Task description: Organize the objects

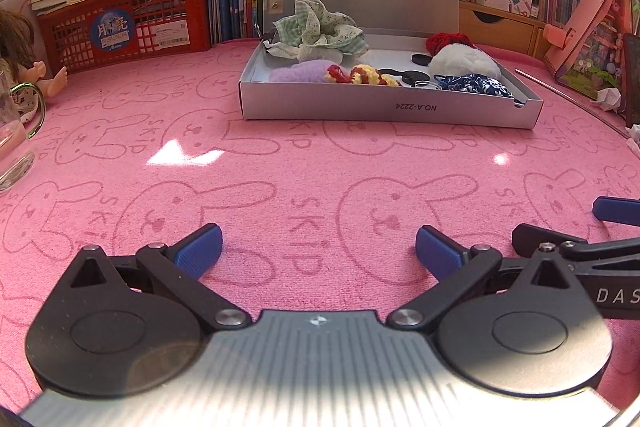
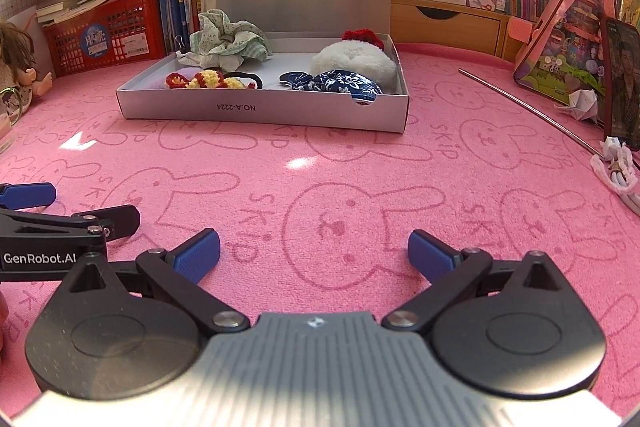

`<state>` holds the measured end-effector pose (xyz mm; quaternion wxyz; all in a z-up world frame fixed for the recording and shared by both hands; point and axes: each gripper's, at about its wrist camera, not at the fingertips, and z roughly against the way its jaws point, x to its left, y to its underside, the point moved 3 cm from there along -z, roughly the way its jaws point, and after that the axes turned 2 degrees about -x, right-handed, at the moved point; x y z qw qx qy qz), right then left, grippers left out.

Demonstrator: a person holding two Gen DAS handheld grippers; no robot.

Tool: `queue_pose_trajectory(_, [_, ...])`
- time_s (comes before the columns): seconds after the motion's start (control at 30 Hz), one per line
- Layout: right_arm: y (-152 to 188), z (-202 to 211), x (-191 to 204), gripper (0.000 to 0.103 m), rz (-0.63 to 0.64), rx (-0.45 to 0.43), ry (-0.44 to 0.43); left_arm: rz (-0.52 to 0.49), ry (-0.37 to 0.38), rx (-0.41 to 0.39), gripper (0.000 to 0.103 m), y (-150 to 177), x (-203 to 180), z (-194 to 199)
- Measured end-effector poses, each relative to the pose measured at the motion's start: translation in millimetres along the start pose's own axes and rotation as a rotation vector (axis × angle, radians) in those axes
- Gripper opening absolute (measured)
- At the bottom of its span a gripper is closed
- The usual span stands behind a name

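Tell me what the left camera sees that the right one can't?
Only the left view shows the glass mug clearly and the purple fluffy thing in the box. Only the right view shows the phone and the cable bundle. Both show the open box, the white pompom, the red basket, and both open grippers, left and right, holding nothing.

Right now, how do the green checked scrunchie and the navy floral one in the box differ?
The green checked scrunchie is pale and sits at the box's back left by the raised lid; the navy floral scrunchie is dark and lies at the front right wall. Both are crumpled fabric inside the box.
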<state>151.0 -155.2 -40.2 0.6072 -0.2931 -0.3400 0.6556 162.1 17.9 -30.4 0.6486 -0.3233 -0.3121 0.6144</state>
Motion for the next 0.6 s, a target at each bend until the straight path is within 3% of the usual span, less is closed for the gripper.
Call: queue_pose_trajectory(0.6, [0.9,-1.1,-0.1,0.103,0.005,0.002,0.003,0.003,-0.006,-0.001,0.103,0.7,1.2,0.0])
